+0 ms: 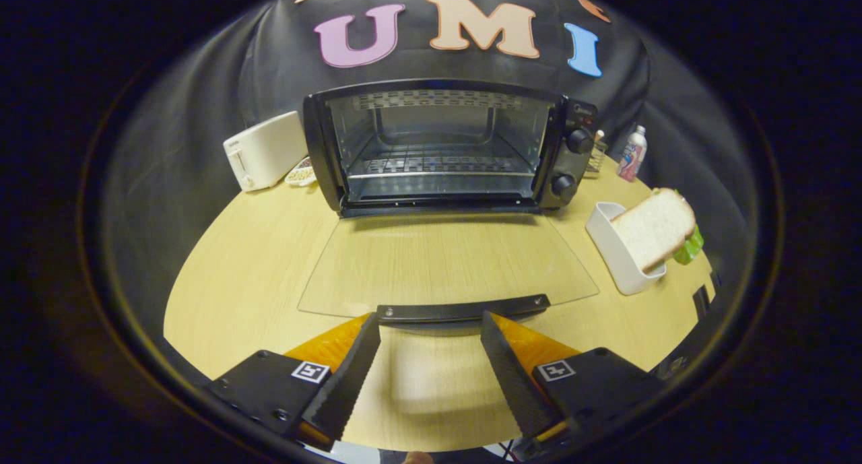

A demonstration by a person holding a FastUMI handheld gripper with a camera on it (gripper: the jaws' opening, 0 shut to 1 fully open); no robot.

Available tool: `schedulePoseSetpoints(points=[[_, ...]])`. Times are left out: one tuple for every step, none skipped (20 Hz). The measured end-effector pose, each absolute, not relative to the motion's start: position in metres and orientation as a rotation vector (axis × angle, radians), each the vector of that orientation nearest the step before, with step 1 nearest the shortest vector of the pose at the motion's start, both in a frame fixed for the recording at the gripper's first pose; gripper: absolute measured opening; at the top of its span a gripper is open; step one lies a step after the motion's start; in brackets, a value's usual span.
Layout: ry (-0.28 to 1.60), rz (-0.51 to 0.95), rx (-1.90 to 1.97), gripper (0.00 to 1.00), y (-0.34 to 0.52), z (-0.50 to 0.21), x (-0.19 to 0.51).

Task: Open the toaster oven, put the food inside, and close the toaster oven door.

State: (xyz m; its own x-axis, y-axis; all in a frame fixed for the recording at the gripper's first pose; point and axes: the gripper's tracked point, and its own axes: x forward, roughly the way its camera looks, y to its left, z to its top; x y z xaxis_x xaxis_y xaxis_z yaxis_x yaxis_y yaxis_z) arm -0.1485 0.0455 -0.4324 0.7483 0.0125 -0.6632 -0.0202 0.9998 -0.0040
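Black metal toaster oven [444, 147] is sitting at the far middle of the pale wood-grain tabletop [249, 262], cavity wide open and showing a wire rack [434, 164] inside with shiny reflective walls. Its glass door [444, 265] is lying flat down on the tabletop, clear pane letting the wood show through, dark handle bar [463, 310] with two screws running along its near edge. Two round black knobs [572, 161] are sitting on the right-hand panel.

Food: a slice of white bread [654, 227], soft matte crumb with a tan crust, is leaning in a white rectangular holder [616, 252] to the right of the door, something green [689, 247] poking out behind it.

Hand-held gripper [431, 329] is hanging just in front of the door handle, fingers spread wide apart and released, grasping nothing. Fingertips are reaching right up to the handle bar at either end of its middle stretch; contact cannot be told. Finger [350, 376] inner faces are ridged, serrated.

White boxy pop-up toaster [264, 151] is standing left of the oven, a small patterned dish [301, 174] between them. Plastic bottle [632, 154] is standing far right behind a wire basket [595, 157].
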Motion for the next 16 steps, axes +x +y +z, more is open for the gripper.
schedulePoseSetpoints(points=[[0.708,0.026,-0.019,0.96,0.045,-0.425,-0.145],[0.690,0.029,-0.020,0.96,0.044,-0.417,-0.142],[0.669,0.026,-0.014,0.96,0.042,-0.407,-0.138],[0.647,0.018,-0.007,0.96,0.039,-0.398,-0.133],[0.622,0.003,-0.002,0.96,0.033,-0.386,-0.128],[0.599,-0.018,0.006,0.96,0.025,-0.376,-0.123],[0.574,-0.040,0.015,0.96,0.016,-0.365,-0.117],[0.552,-0.067,0.027,0.96,0.005,-0.356,-0.111],[0.528,-0.096,0.042,0.96,-0.006,-0.345,-0.105],[0.506,-0.129,0.060,0.96,-0.019,-0.335,-0.100],[0.483,-0.164,0.078,0.96,-0.032,-0.326,-0.095],[0.462,-0.204,0.097,0.96,-0.049,-0.318,-0.091],[0.441,-0.243,0.117,0.96,-0.065,-0.310,-0.088],[0.422,-0.280,0.138,0.95,-0.081,-0.305,-0.086],[0.405,-0.319,0.158,0.95,-0.098,-0.300,-0.084],[0.387,-0.358,0.177,0.95,-0.115,-0.296,-0.083]])
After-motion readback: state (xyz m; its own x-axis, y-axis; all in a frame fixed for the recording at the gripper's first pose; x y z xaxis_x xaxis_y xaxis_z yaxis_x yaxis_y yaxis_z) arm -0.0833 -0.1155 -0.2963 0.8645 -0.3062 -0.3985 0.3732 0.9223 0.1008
